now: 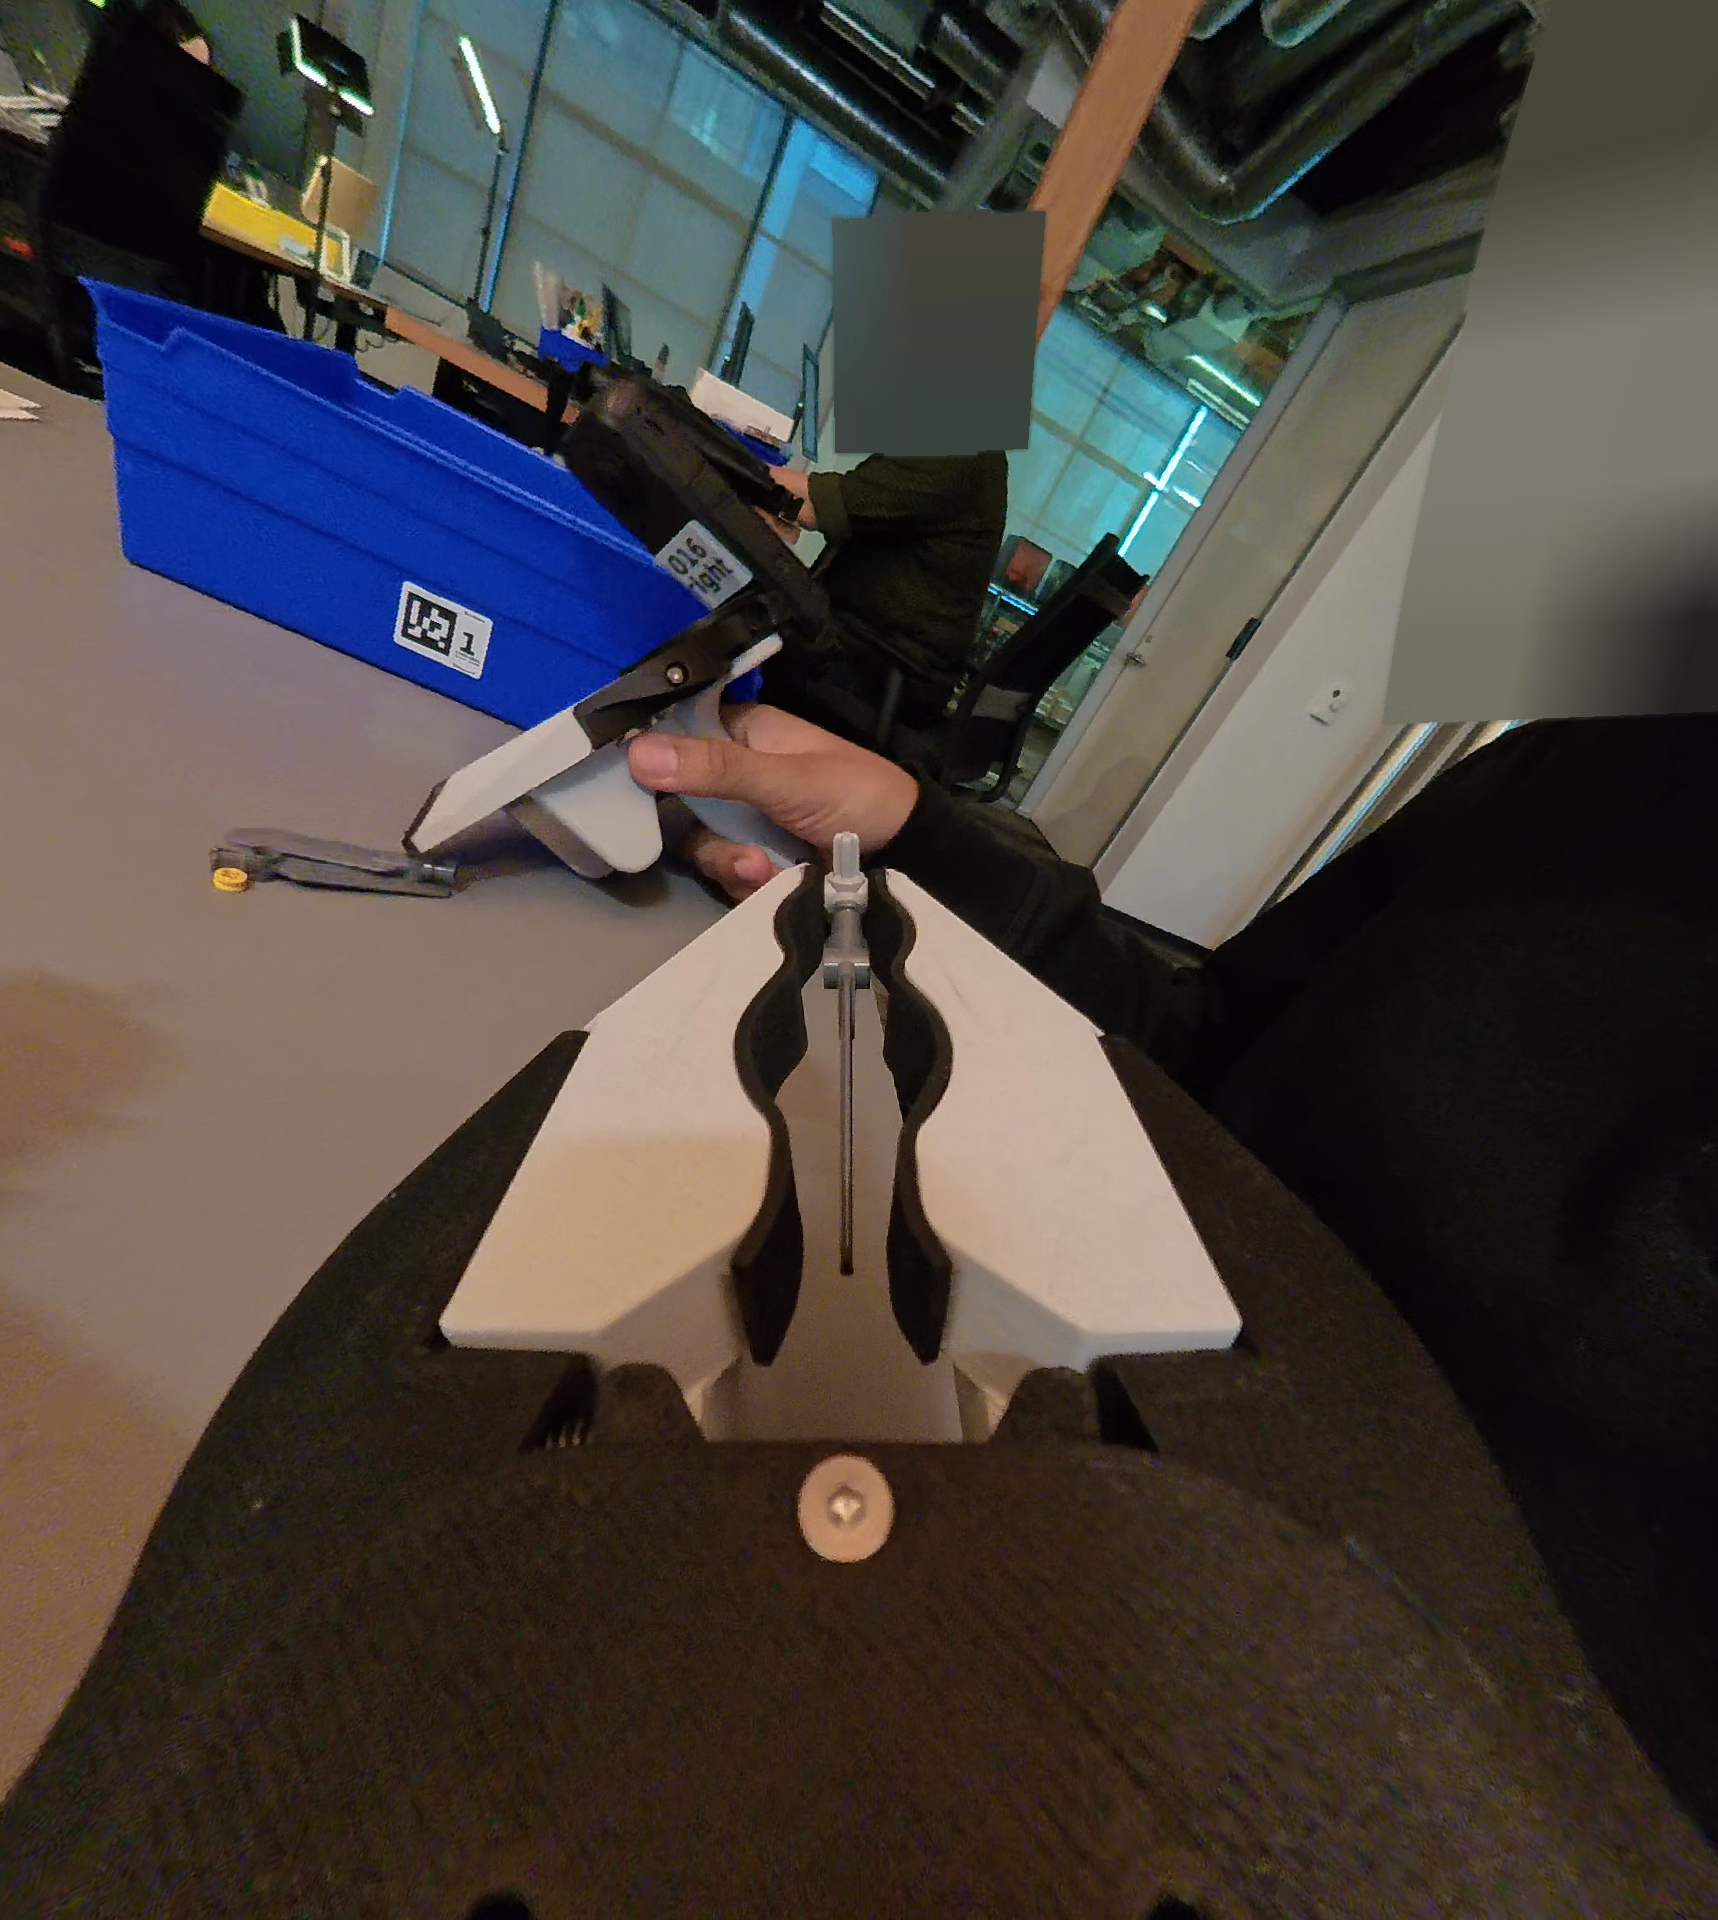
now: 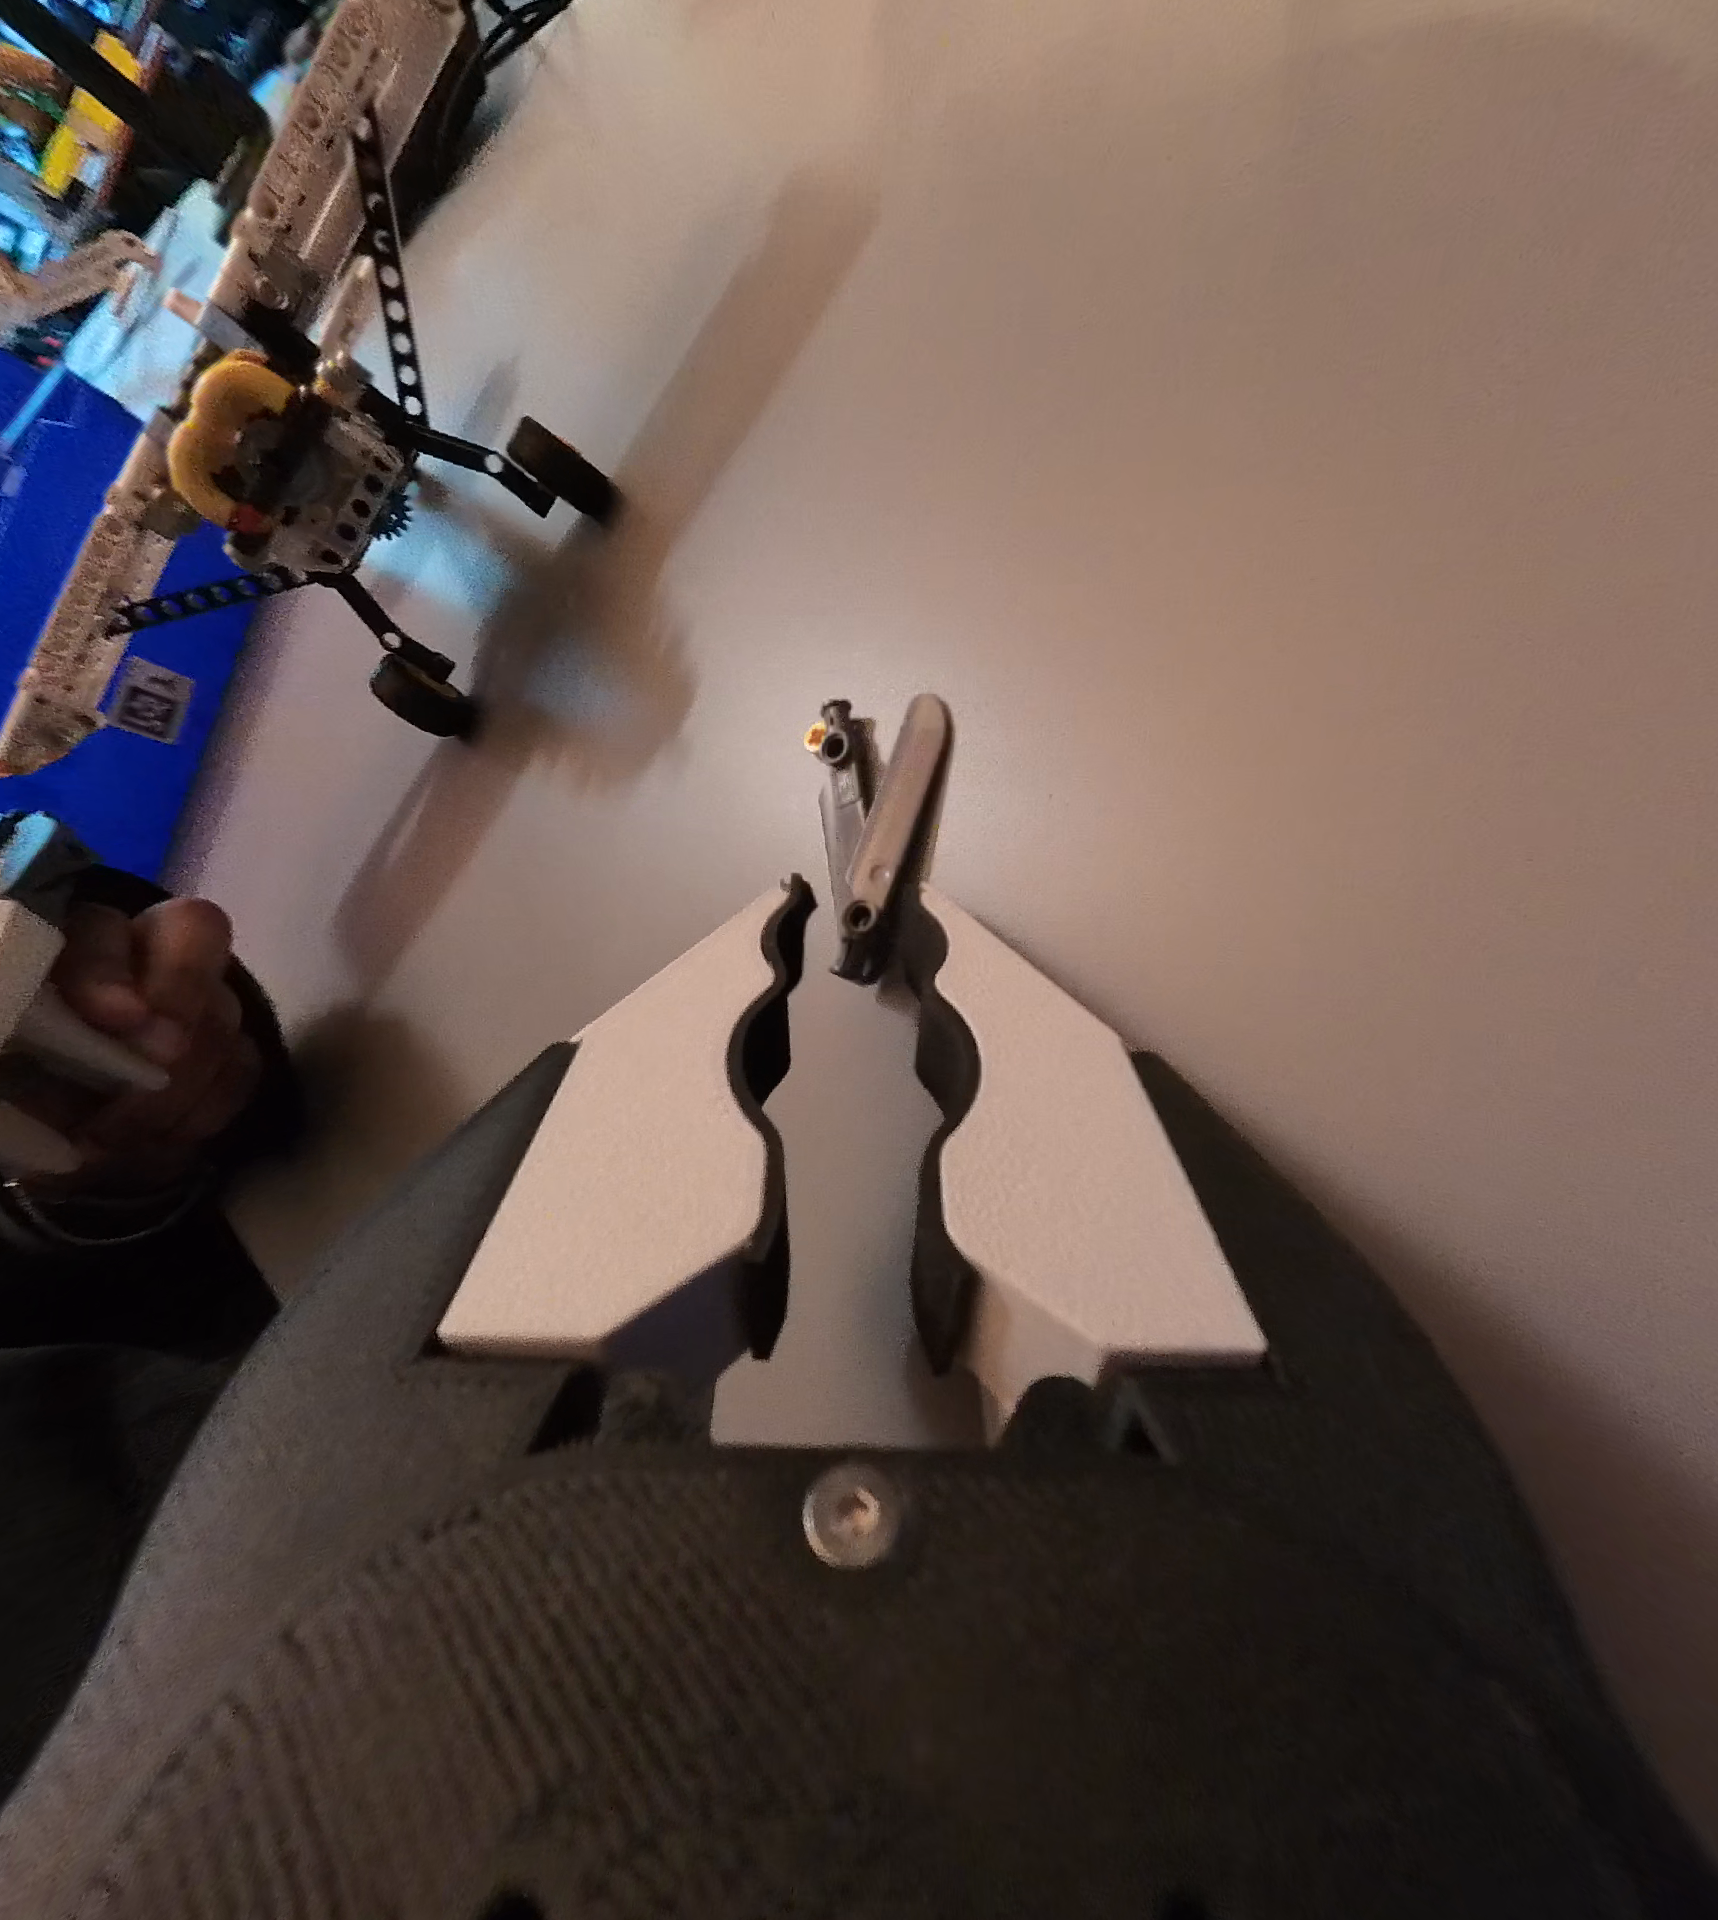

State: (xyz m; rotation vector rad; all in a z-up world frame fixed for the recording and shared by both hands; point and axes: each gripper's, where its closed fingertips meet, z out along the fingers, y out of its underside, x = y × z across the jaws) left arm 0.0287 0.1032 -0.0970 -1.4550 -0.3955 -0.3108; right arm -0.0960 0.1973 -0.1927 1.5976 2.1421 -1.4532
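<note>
Grey pin-and-axle piece [image 1: 844,914] sits clamped near the tips of the left gripper [image 1: 847,894], the dark pads pressing it from both sides, its thin rod running back between the fingers. The right gripper [image 2: 860,914] has its jaws parted — the grey folded part [image 2: 881,831] with a small yellow bush [image 1: 229,879] at its far end lies on the bench [image 2: 1250,623] at the tips, not pinched. A brick-built wheeled model [image 2: 315,468] stands farther along the bench, toward the blue bin [image 1: 315,499] at the far edge. Judging by this, the right gripper is parted at that part rather than carrying it.
</note>
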